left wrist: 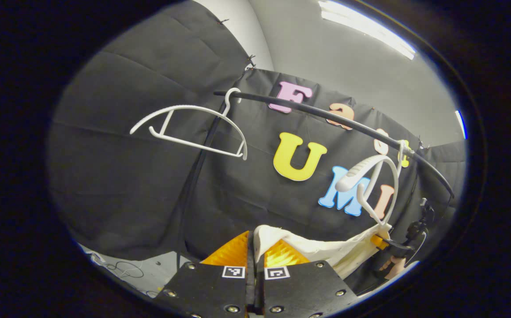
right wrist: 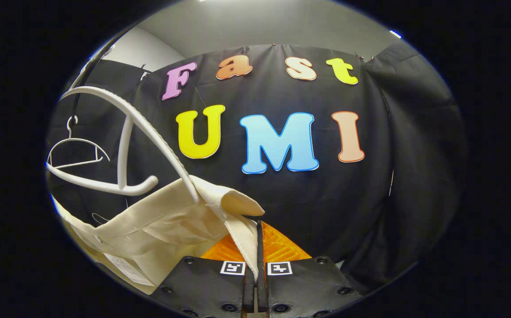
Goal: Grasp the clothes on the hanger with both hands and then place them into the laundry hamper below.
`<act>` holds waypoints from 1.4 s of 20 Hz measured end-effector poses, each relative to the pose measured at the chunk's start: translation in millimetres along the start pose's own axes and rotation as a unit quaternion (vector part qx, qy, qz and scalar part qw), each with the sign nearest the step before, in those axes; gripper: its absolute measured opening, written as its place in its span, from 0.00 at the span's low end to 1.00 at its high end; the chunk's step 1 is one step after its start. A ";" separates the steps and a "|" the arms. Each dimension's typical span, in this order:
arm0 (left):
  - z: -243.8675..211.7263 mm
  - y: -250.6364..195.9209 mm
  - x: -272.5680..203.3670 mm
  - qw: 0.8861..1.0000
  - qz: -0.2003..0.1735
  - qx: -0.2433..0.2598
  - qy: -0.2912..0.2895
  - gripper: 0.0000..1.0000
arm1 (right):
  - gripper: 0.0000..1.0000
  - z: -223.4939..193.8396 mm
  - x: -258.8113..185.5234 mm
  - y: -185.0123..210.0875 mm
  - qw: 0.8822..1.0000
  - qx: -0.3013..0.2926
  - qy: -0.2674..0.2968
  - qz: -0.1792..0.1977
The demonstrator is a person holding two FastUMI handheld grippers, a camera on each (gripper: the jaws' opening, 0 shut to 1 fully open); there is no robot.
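Black-cloth booth — cream garment (right wrist: 167, 212) between both clamped hand-held grippers (left wrist: 254, 260) (right wrist: 255, 260), hanger (right wrist: 140, 141) above.

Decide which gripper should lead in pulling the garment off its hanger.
Right, probably. The right gripper pinches the garment right beside the hanger arm still inside it; the left gripper holds the far end.

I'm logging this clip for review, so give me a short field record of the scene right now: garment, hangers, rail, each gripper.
garment: cream cloth, stretched between both grippers, one edge draped against the near hanger
near hanger: white, tilted, on the rail
far hanger: white, bare, hooked on the rail
rail: dark bar
left gripper: jaws closed on a cloth edge
right gripper: jaws closed on a cloth edge
hamper: cannot tell
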State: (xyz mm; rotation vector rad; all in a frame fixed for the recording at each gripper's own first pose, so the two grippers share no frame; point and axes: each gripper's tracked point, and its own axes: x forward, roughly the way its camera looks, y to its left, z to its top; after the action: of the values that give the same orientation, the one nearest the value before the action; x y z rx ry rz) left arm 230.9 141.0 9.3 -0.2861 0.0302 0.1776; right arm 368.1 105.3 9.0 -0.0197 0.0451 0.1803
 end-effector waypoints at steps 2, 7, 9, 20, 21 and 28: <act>-6.3 -2.5 -5.7 1.000 0.012 0.007 -0.001 0.01 | 0.04 -11.0 0.4 -1.3 1.000 0.010 0.015 0.011; -16.7 -3.0 -37.1 0.998 0.049 0.024 -0.006 0.01 | 0.04 -25.9 -21.4 10.2 0.997 -0.001 0.028 0.066; -21.5 -3.6 -54.6 0.998 0.058 0.026 -0.014 0.01 | 0.04 -34.0 -38.6 15.6 0.996 0.000 0.041 0.085; -37.2 27.6 -119.7 0.996 -0.021 0.069 0.048 0.01 | 0.04 -57.4 -173.3 50.0 0.996 -0.028 0.058 0.059; -37.3 30.4 -124.7 0.995 -0.034 0.077 0.050 0.01 | 0.04 -60.5 -184.9 55.9 0.997 -0.028 0.058 0.052; -40.2 50.7 -143.6 0.980 -0.111 0.146 0.076 0.00 | 0.05 -77.6 -257.4 115.3 0.997 -0.011 0.066 0.031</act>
State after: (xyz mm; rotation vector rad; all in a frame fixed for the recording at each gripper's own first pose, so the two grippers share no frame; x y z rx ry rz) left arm 80.4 153.0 -35.5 -0.0085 0.1739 -0.0725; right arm 91.1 170.9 -58.3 -0.0528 0.1749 0.2422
